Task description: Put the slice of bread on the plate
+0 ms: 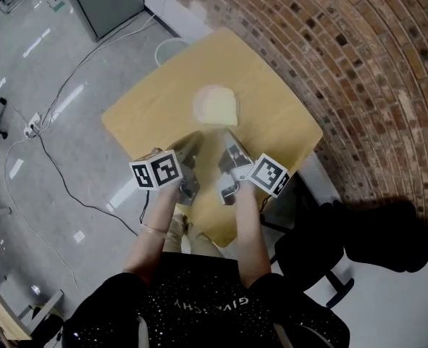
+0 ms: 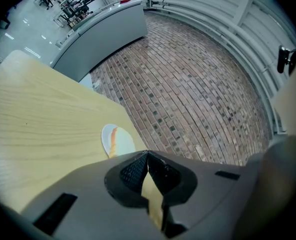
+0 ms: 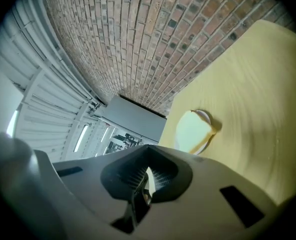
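Observation:
A pale slice of bread lies on a small white plate at the middle of the wooden table. Both grippers hover side by side over the table's near part, short of the plate. My left gripper is shut with nothing in it. My right gripper is shut and empty too. In the left gripper view the plate and bread sit just beyond the closed jaws of my left gripper. In the right gripper view the bread covers most of the plate, ahead of my right gripper.
A brick wall runs along the table's far and right sides. A black chair stands at the right, beside the person. Cables and a power strip lie on the floor at the left. A grey cabinet stands at the back.

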Tool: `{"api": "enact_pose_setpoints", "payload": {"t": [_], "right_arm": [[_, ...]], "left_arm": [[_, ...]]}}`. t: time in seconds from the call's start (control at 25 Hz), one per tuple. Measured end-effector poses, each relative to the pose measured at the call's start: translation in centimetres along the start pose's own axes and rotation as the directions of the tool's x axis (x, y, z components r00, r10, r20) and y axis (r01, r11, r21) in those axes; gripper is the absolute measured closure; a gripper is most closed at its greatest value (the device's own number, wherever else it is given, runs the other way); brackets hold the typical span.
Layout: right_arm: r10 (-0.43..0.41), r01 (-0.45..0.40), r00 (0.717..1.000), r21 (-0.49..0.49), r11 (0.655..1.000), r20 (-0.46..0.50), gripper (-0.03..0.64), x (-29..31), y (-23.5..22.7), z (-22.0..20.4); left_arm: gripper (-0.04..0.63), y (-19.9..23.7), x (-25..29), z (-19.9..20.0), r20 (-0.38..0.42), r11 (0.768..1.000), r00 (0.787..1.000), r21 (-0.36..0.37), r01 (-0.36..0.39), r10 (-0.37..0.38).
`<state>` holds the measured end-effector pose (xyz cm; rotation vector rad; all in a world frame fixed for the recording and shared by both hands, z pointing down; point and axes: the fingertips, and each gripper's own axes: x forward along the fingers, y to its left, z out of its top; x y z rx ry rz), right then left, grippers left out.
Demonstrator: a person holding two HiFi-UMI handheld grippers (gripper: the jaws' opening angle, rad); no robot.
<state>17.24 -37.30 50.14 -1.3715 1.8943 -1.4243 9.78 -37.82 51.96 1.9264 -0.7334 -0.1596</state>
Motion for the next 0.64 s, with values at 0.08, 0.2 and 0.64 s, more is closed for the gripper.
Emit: {"api": "enact_pose_setpoints", "payload": {"t": [0.08, 0.2, 0.64], "right_arm": [[0.007, -0.007, 1.000, 0.008, 1.000, 0.004, 0.604, -0.1, 0.5, -0.4], [0.013, -0.013, 1.000, 0.011, 1.000, 0.004, 0.604, -0.1, 1.4, -0.7], [0.030, -0.030, 0.999, 0.031, 0.999, 0.014, 0.604, -1.5, 1.9, -1.3]], "left_arm": [[0.583, -0.4, -0.4, 0.0, 0.000, 1.000, 1.000, 0.005, 0.001, -0.001], [0.583, -1.1, -0.7, 0.4, 0.023, 1.000, 1.000, 0.009, 0.006, -0.006], [0.583, -2.4, -1.5, -0.7, 0.032, 1.000, 0.999, 0.003, 0.013, -0.013]]}}
